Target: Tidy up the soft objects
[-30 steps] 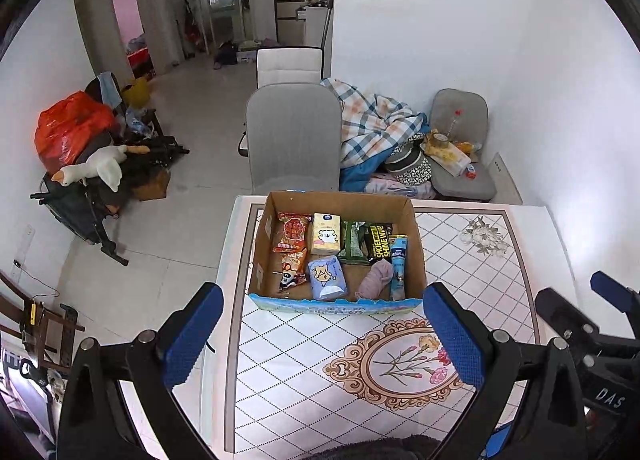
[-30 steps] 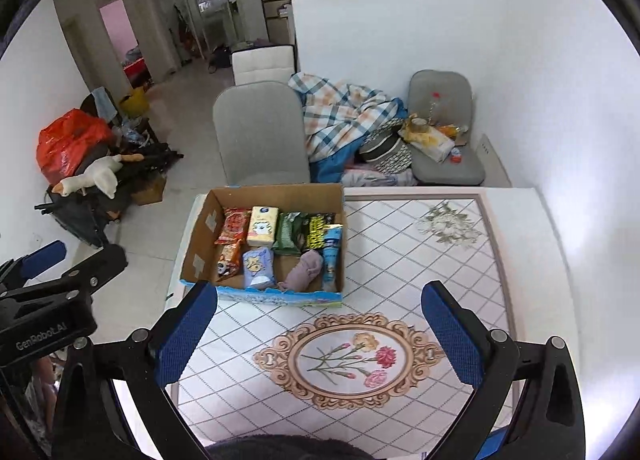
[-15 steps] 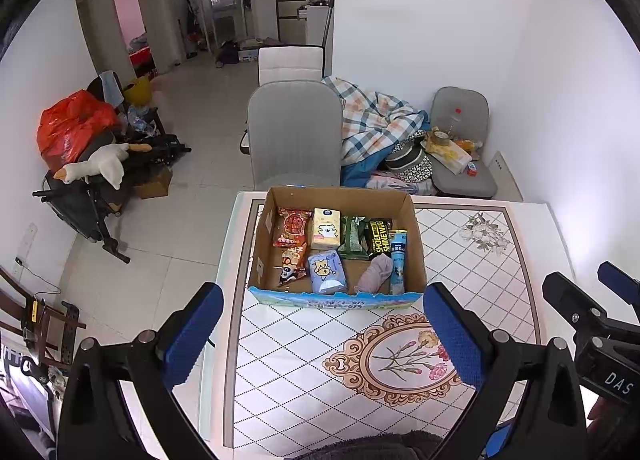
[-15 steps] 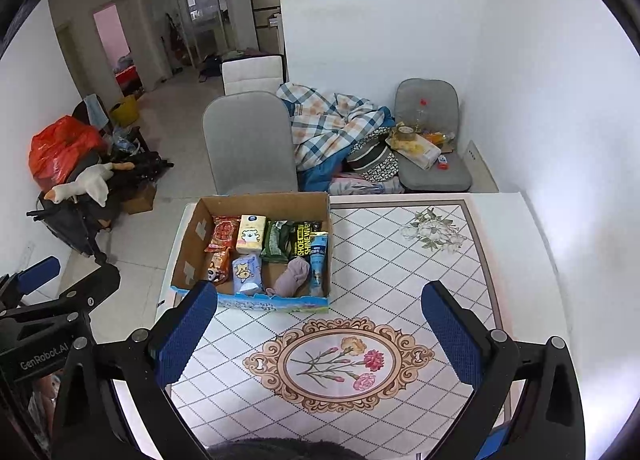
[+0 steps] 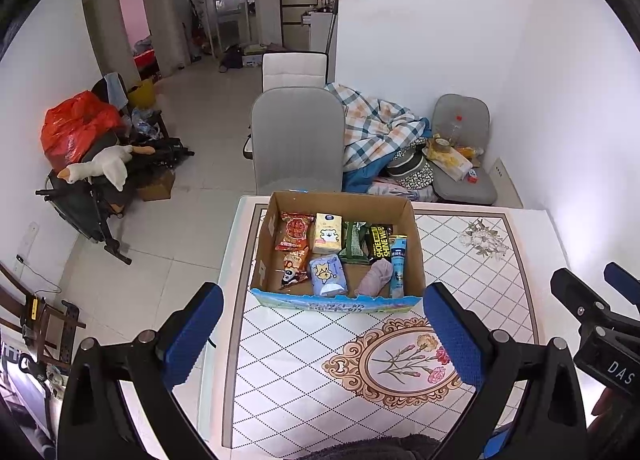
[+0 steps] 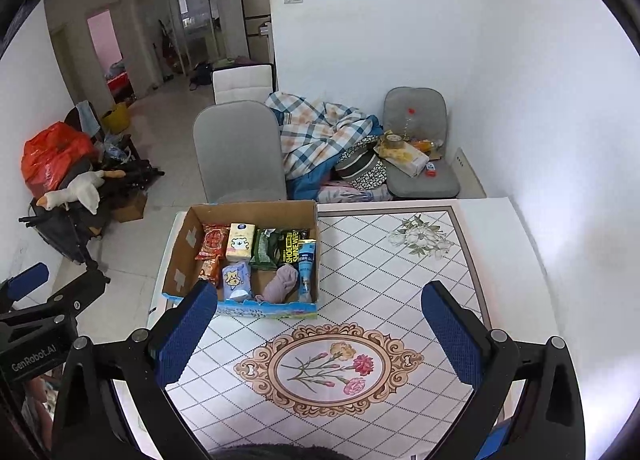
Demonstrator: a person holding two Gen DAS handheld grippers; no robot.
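A cardboard box stands at the far left of the patterned table; it also shows in the right wrist view. Inside lie several soft packs: a red snack bag, a yellow tissue pack, a blue tissue pack, a mauve rolled cloth and a blue tube. My left gripper is open and empty, held above the table in front of the box. My right gripper is open and empty, over the table's flower medallion.
A grey chair stands behind the box. A plaid blanket pile and a cluttered grey seat lie against the wall. A stroller with a plush goose stands on the floor at left. The table's left edge runs beside the box.
Both grippers have pulled back and up from the box, which now looks smaller and farther. Both stay open and empty. Nothing in the box has moved.
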